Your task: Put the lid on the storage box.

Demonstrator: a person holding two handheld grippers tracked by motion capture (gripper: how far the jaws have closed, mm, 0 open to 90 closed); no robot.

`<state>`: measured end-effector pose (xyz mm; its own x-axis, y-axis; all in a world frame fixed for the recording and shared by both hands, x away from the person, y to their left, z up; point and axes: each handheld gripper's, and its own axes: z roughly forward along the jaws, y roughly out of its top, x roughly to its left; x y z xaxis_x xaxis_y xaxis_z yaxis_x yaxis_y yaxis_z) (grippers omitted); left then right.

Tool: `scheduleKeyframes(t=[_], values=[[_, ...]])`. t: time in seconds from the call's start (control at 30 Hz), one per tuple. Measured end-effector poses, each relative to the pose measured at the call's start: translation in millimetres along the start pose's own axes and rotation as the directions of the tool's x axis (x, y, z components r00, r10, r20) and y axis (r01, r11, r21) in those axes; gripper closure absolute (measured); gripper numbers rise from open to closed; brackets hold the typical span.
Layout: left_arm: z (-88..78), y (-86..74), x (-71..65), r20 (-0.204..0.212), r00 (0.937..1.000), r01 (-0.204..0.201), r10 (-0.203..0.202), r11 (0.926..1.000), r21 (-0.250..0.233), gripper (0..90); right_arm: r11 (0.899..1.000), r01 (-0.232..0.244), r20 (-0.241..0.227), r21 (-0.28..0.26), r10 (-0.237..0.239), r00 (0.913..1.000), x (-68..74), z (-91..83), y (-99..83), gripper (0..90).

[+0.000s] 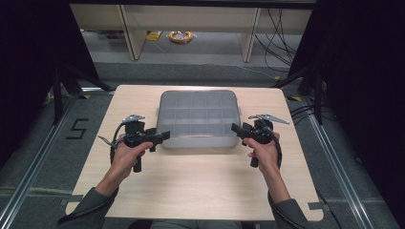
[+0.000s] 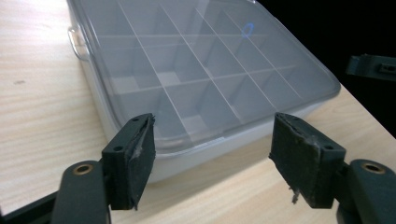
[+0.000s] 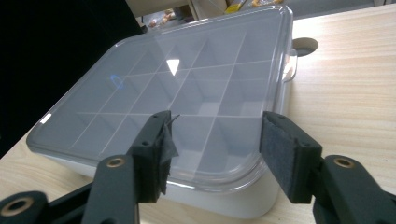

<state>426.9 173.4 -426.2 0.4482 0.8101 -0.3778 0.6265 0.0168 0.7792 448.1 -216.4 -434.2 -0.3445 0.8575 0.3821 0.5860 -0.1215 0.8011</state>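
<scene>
2 grippers flank box [image 1: 198, 119] in high view; left gripper view: dividers.

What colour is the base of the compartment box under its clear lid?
White; the plastic compartment box's base shows best in the right gripper view, beneath the clear lid.

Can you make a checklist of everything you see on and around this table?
Surface: pale wooden table, bare around the box.
Job's things: clear compartment box, lid on, compartments look empty.
Clutter: nothing seen on the table.
Grippers: left tool at the box's near left corner, right tool at its near right corner; both open, holding nothing.
Cables: black cable loops from the left tool; more cables on the floor behind.
Surroundings: wooden furniture legs, yellow roll, floor mark "5".
</scene>
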Motion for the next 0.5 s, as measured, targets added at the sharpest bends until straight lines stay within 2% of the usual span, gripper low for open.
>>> scheduleKeyframes(t=[0.07,0.1,0.13,0.17,0.2,0.23,0.33,0.37,0.4,0.43,0.47,0.5], values=[[-0.6,-2.2,-0.9,0.001,1.0000,-0.008,0.008,1.0000,-0.003,29.0,0.999,0.046,0.004,-0.017,-0.046,0.9989,0.1,-1.1,-3.3,40.2],[-0.6,-2.2,-0.9,0.001,1.0000,-0.008,0.008,1.0000,-0.003,28.6,0.999,0.046,0.004,-0.017,-0.046,0.9989,0.1,-1.1,-3.3,40.2],[-1.6,-3.9,-2.4,0.000,0.9999,-0.013,0.013,0.9999,0.000,28.1,1.000,0.001,-0.007,-0.003,-0.001,1.0000,4.4,-4.0,-5.1,38.3],[-1.8,-4.8,-3.2,0.004,0.9999,-0.013,0.013,0.9999,-0.004,28.0,1.000,-0.018,-0.018,-0.003,0.018,0.9997,5.2,-6.2,-5.0,38.0],[-1.8,-4.8,-3.2,0.004,0.9999,-0.013,0.013,0.9999,-0.004,27.8,1.000,-0.018,-0.018,-0.003,0.018,0.9997,5.2,-6.2,-5.0,38.0],[-2.9,-6.3,-4.2,-0.003,0.9995,-0.030,0.030,0.9995,-0.005,27.6,1.000,0.005,-0.017,-0.012,-0.005,0.9998,3.7,-8.0,-5.3,36.0],[-2.8,-8.1,-4.3,-0.011,0.9993,-0.036,0.036,0.9993,-0.004,27.6,0.999,0.032,-0.012,-0.008,-0.032,0.9994,3.0,-8.2,-6.2,35.9],[-2.3,-9.1,-3.8,-0.018,0.9991,-0.038,0.038,0.9993,0.001,27.6,1.000,0.015,-0.030,-0.007,-0.015,0.9994,3.8,-8.7,-6.6,35.7],[-1.9,-9.6,-2.9,-0.011,0.9993,-0.035,0.035,0.9994,0.007,27.6,1.000,0.026,-0.011,0.003,-0.026,0.9996,2.6,-7.9,-8.3,35.1],[-1.2,-10.9,-2.3,-0.009,0.9996,-0.026,0.026,0.9997,0.005,27.6,1.000,0.026,-0.011,0.003,-0.026,0.9996,2.6,-7.9,-8.3,35.1],[-1.3,-12.8,-2.6,-0.011,0.9996,-0.027,0.027,0.9996,0.011,27.5,1.000,-0.020,-0.019,0.014,0.020,0.9996,5.2,-8.9,-10.5,34.9],[-1.3,-12.8,-2.6,-0.011,0.9996,-0.027,0.027,0.9996,0.011,27.5,1.000,-0.020,-0.019,0.014,0.020,0.9996,5.2,-8.9,-10.5,34.9]])
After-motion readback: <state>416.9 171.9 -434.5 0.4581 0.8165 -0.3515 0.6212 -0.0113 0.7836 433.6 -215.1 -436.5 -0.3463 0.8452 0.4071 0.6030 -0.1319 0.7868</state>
